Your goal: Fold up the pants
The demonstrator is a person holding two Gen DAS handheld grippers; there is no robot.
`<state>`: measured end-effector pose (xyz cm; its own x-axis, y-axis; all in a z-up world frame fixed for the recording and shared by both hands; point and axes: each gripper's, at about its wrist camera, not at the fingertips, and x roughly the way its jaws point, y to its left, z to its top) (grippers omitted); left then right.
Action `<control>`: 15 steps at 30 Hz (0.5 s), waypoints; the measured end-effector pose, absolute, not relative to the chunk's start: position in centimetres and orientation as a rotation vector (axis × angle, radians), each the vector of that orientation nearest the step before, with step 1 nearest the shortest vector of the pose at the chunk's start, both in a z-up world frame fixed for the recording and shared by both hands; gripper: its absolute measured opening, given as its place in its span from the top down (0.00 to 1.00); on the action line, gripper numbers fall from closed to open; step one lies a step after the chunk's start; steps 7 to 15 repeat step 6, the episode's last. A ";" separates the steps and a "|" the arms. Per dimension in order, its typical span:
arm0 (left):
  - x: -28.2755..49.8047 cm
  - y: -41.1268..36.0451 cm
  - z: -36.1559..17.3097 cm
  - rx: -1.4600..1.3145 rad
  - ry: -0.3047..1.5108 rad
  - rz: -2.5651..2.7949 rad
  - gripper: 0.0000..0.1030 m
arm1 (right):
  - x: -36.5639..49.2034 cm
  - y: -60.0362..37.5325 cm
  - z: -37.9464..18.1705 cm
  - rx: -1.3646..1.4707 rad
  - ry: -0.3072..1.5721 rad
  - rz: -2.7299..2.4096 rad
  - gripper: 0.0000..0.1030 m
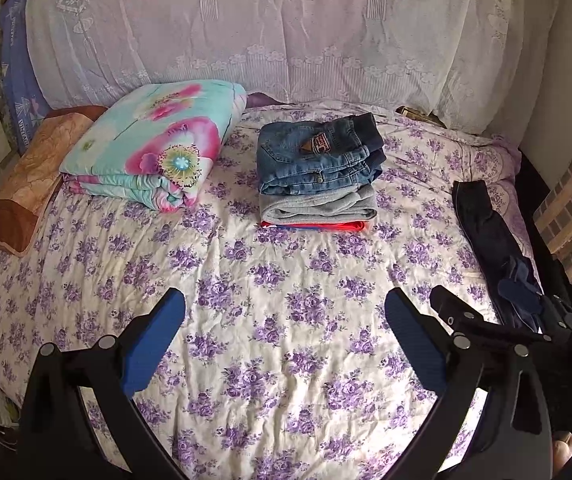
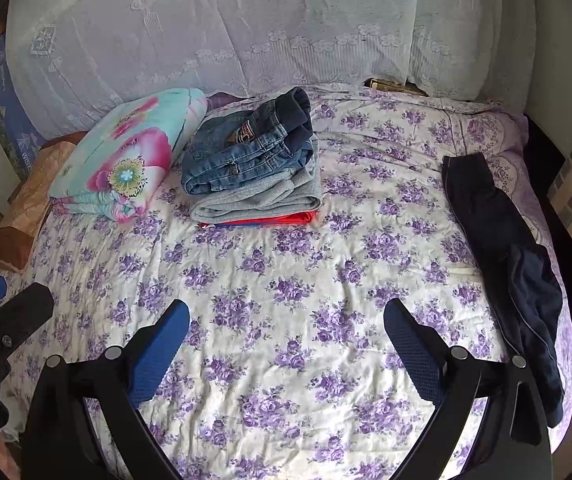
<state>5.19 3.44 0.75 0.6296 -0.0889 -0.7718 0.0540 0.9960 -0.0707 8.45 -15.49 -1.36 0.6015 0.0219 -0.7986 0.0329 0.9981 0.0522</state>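
The dark navy pants lie in a long, crumpled strip off to the right of the right gripper, near the bed's edge, likely waiting their turn. They look soft and limp, perhaps with a pale side seam. Both the right gripper and the left gripper hang with fingers spread, holding nothing, over the quilted floral bedspread. Ahead of the fingers sits a stack of folded clothes, denim uppermost.

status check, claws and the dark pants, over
Left claw open, empty. Right claw open, empty. Dark pants unfolded at bed's right edge. Folded stack clear of them.
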 end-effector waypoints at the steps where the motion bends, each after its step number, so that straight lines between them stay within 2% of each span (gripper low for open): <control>1: 5.2 3.5 0.7 -0.044 0.887 -0.077 0.05 | 8.5 -15.5 -1.4 0.063 0.926 -0.006 0.05; 15: 5.1 3.5 0.6 -0.048 0.895 -0.071 0.05 | 8.5 -15.6 -1.4 0.063 0.927 -0.003 0.05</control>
